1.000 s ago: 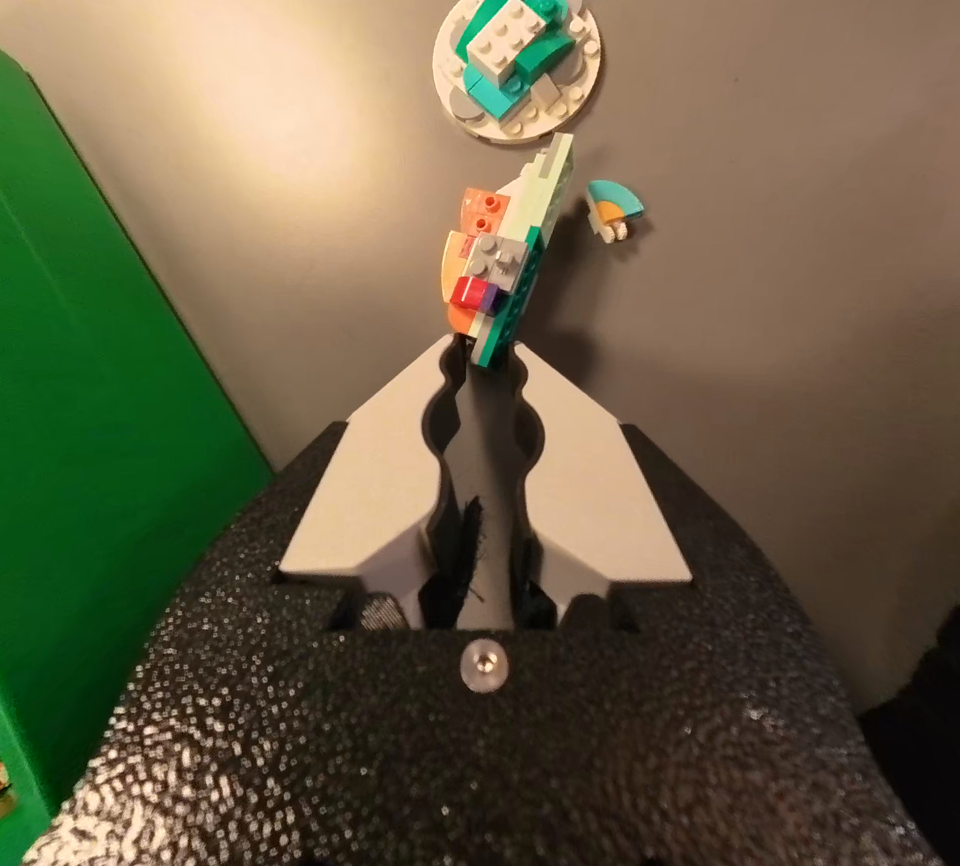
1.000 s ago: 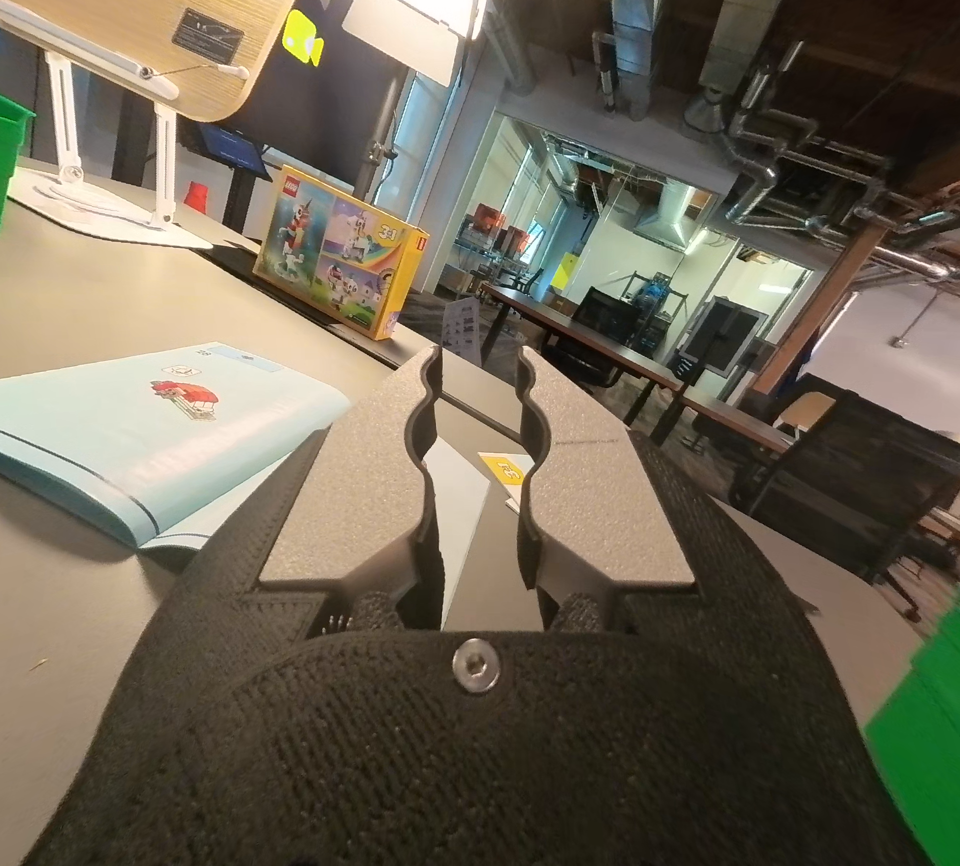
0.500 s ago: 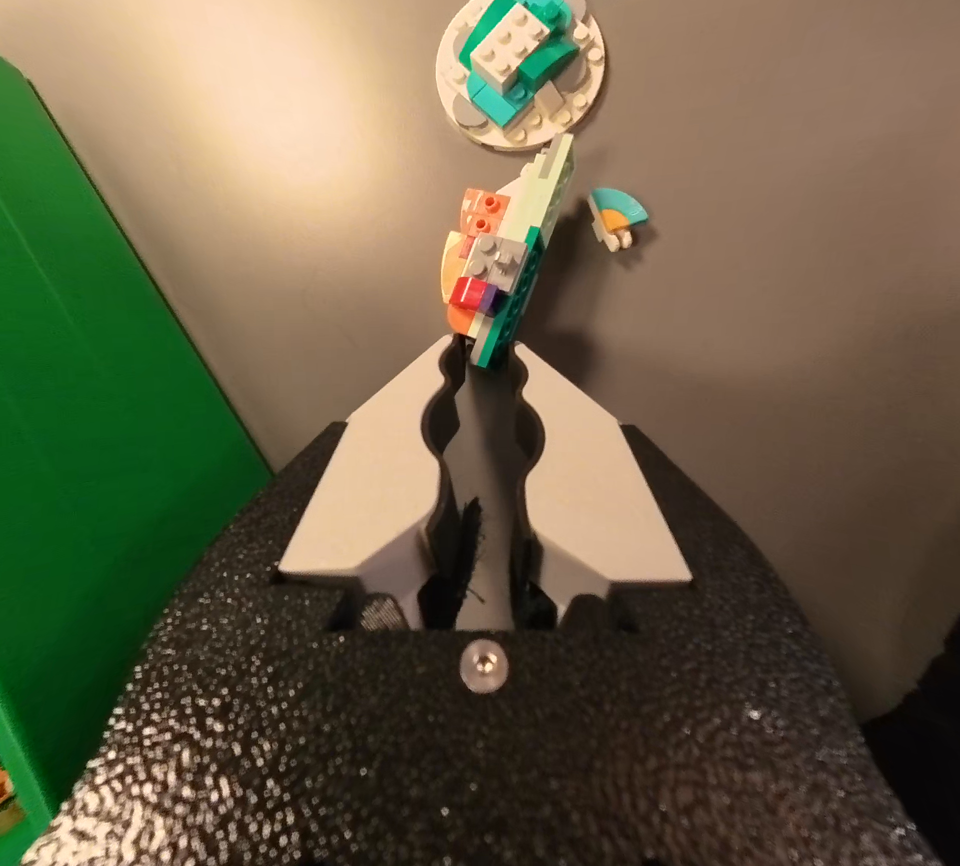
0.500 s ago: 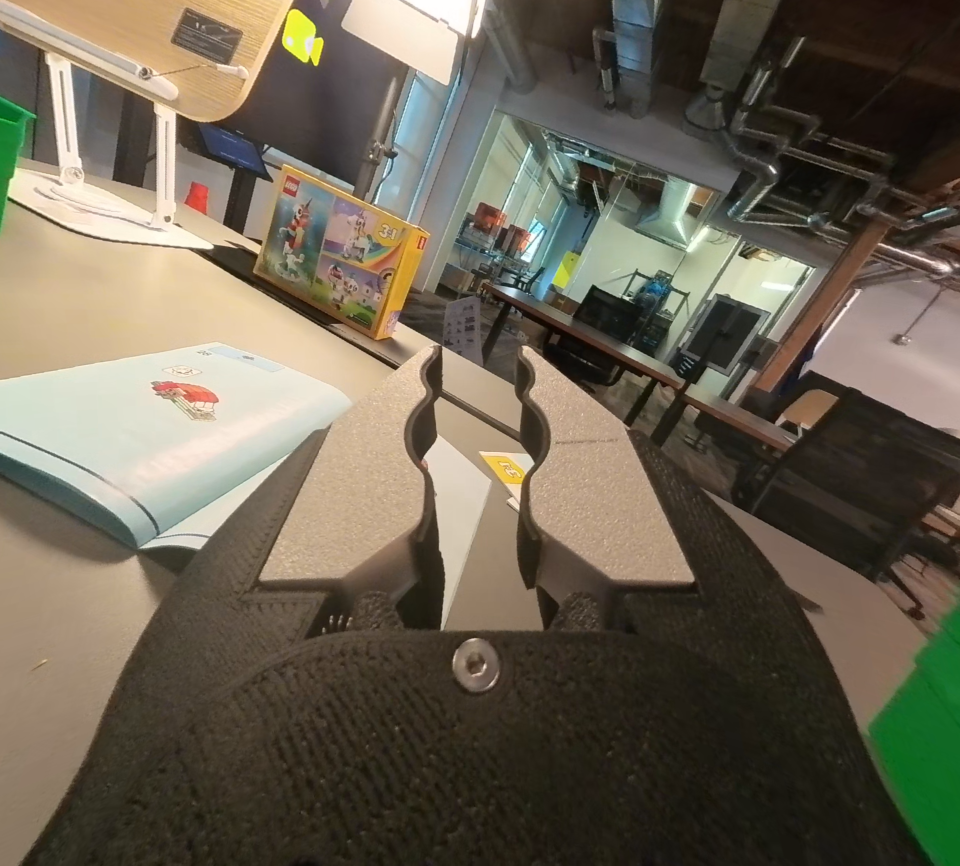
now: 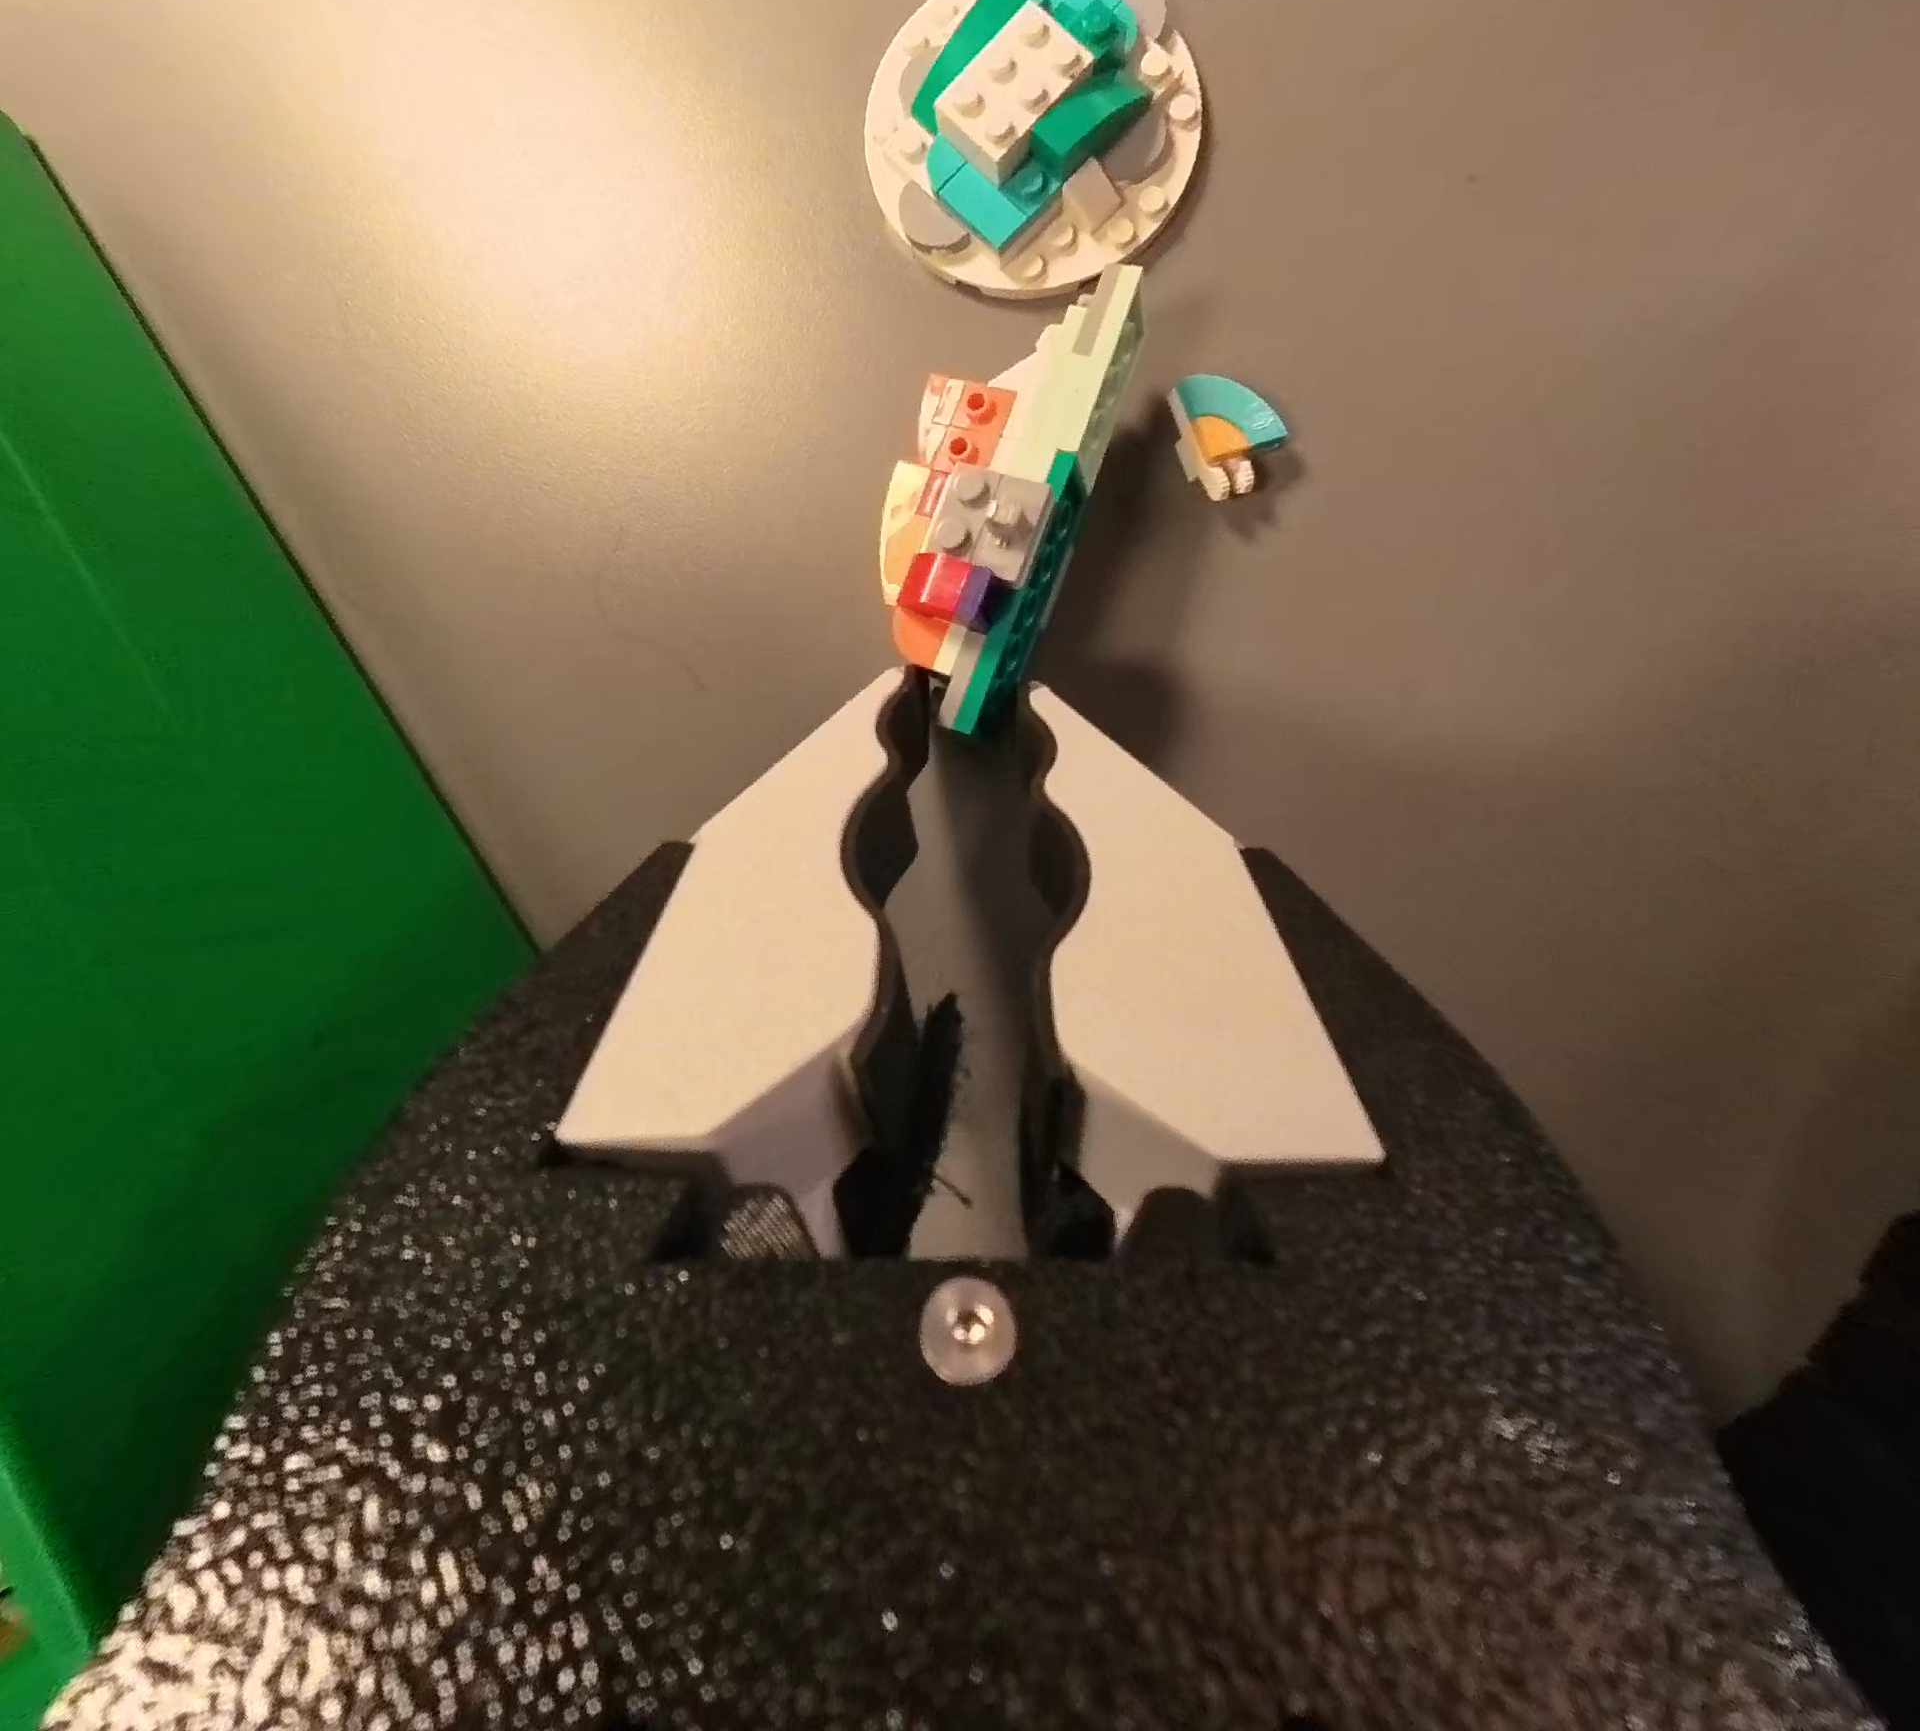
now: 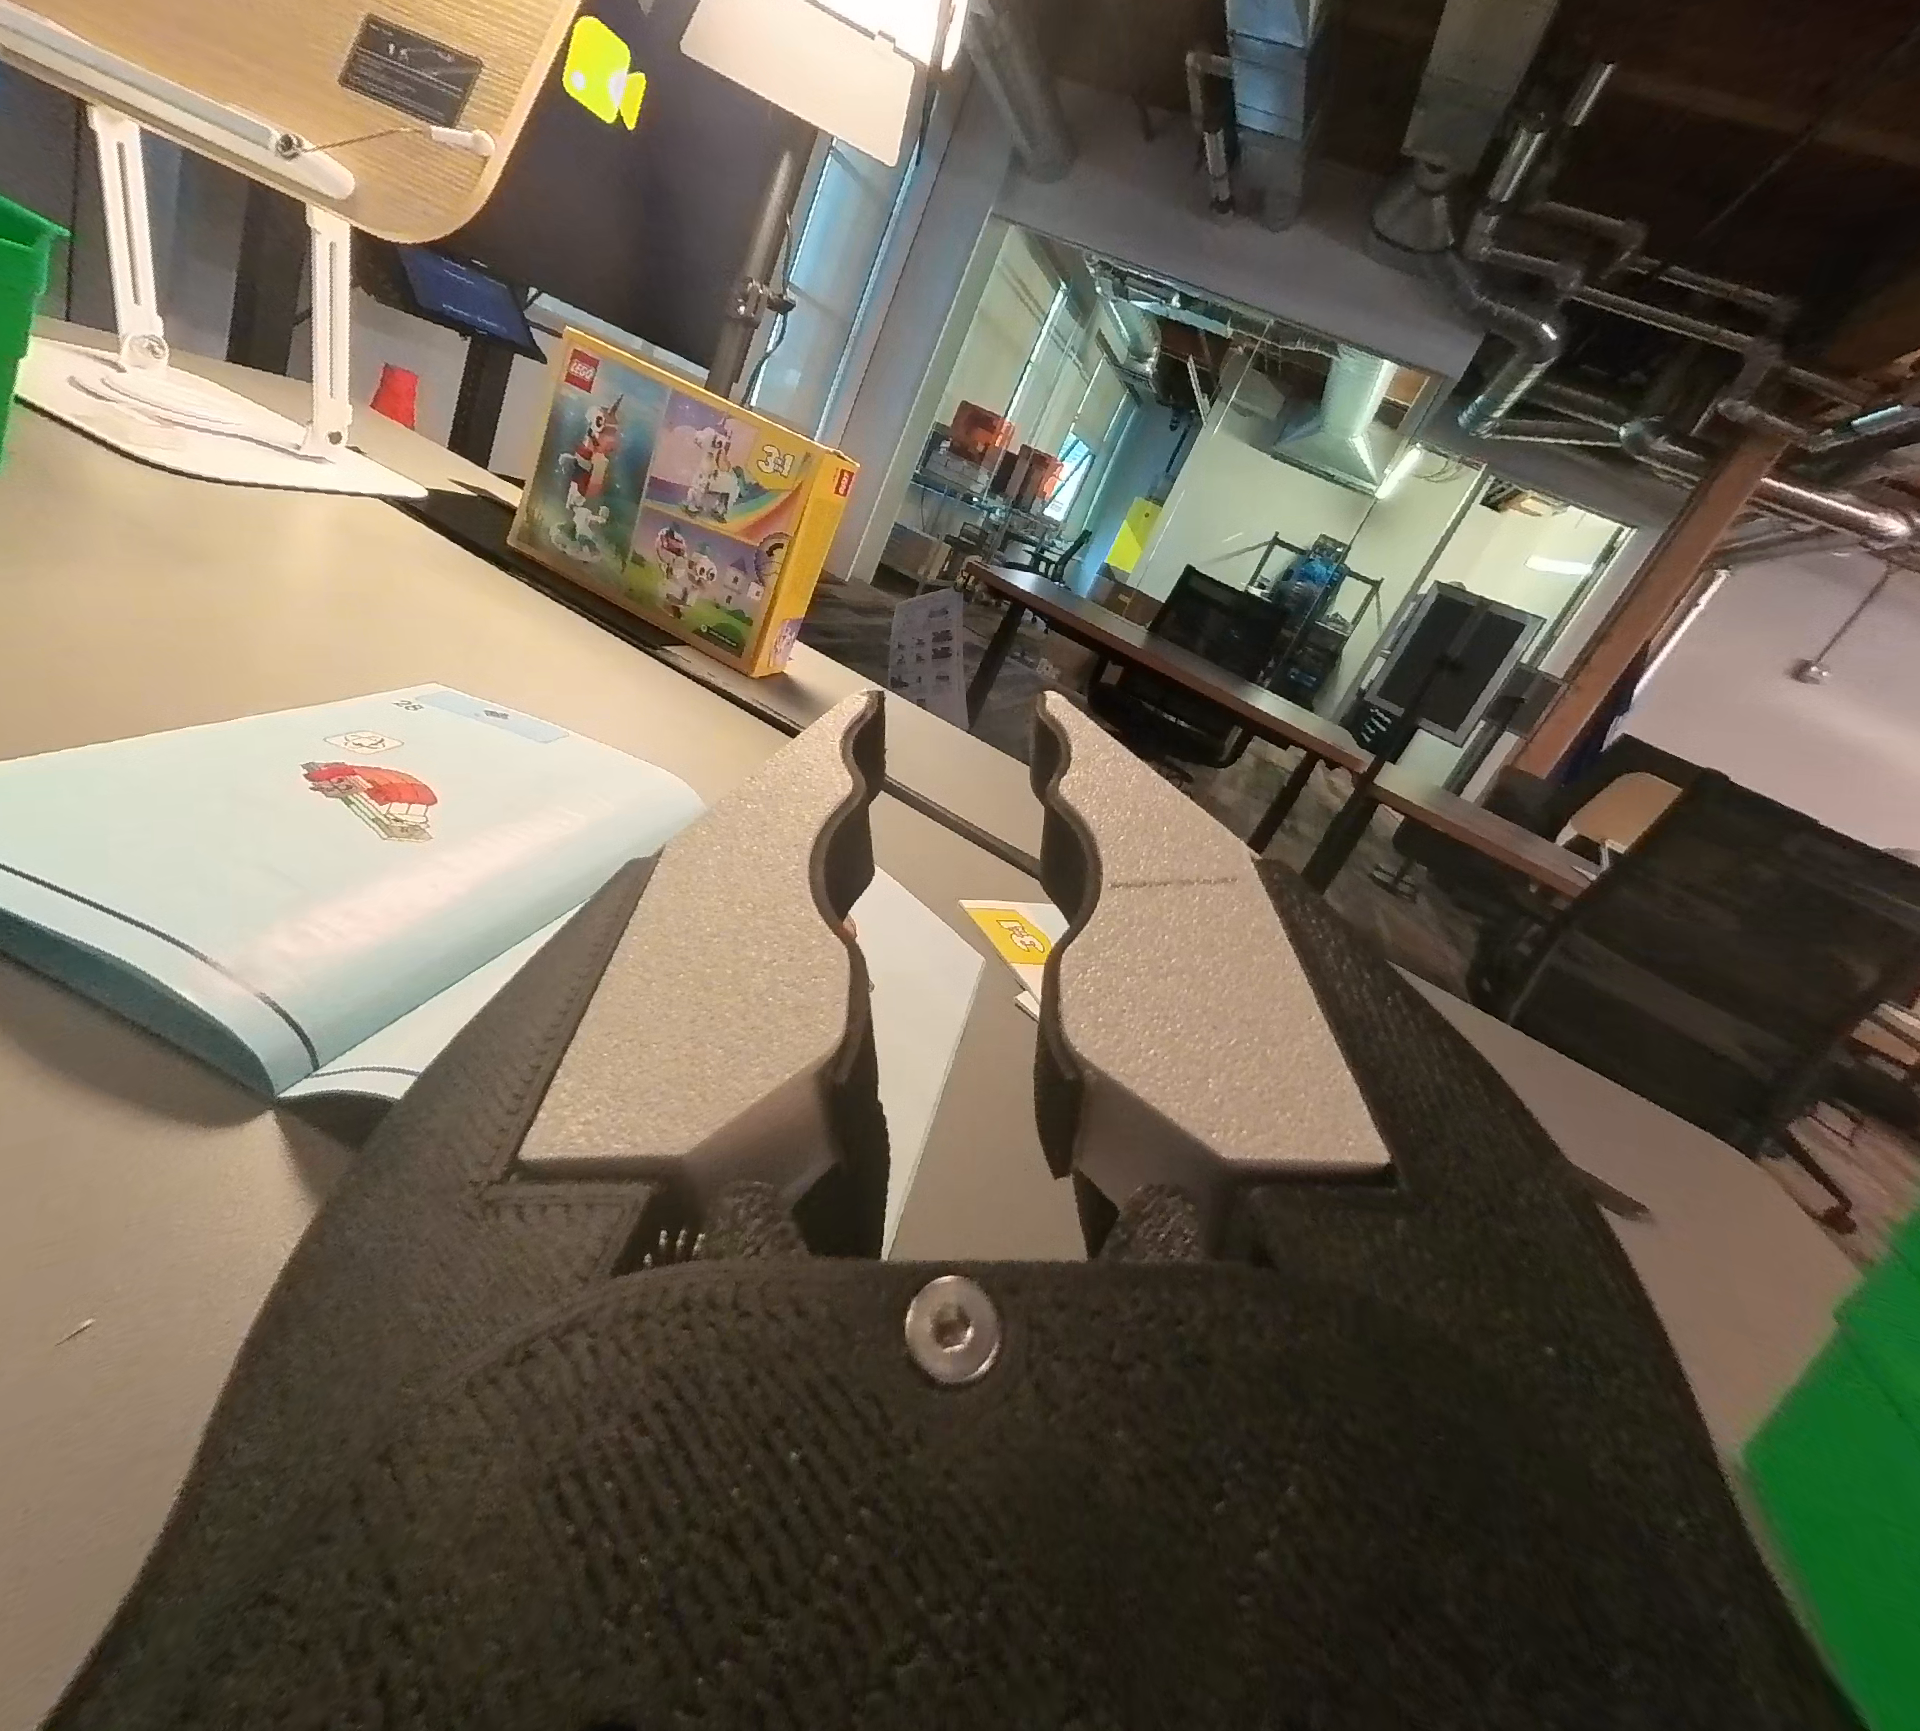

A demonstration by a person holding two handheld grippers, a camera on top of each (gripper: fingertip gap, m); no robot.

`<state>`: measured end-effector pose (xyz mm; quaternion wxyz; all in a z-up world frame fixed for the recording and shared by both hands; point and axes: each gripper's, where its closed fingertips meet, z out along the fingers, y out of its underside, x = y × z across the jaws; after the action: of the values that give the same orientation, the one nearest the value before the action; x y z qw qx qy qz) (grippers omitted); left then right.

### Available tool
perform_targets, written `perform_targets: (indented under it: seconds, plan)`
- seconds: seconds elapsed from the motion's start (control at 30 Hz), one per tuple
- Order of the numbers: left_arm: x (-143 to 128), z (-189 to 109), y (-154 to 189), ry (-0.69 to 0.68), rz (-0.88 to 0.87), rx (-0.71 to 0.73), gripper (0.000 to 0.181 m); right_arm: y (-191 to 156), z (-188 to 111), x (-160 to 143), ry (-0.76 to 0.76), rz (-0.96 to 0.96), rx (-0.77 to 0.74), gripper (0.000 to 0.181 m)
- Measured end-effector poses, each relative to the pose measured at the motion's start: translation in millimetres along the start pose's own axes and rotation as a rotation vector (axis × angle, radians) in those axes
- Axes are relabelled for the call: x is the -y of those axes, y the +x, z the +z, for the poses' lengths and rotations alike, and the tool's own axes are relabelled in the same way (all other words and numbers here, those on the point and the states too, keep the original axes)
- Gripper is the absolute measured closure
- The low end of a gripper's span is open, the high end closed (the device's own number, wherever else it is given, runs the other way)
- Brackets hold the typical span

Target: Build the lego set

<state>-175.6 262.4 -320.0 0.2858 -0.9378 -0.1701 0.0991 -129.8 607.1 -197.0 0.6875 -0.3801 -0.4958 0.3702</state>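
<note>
Lengthwise, lego assembly (image 5: 1013,518) pinched in left fingers (image 5: 727,943), pointing away; right fingers (image 6: 727,943) parted, empty

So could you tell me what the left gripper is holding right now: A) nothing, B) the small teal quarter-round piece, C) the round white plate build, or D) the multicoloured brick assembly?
D: the left gripper is shut on the multicoloured brick assembly, while the round white plate build and the small teal quarter-round piece lie on the table apart from it.
</note>
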Motion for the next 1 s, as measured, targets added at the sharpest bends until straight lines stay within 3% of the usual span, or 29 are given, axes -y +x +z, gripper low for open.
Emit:
perform_targets:
  seconds: [1.0]
  plan:
    - [-0.5, -5.0, 1.0, 0.055, -0.065, -0.011, 0.143, -1.6, 0.4, -0.6, -0.003, -0.009, 0.008, 0.155]
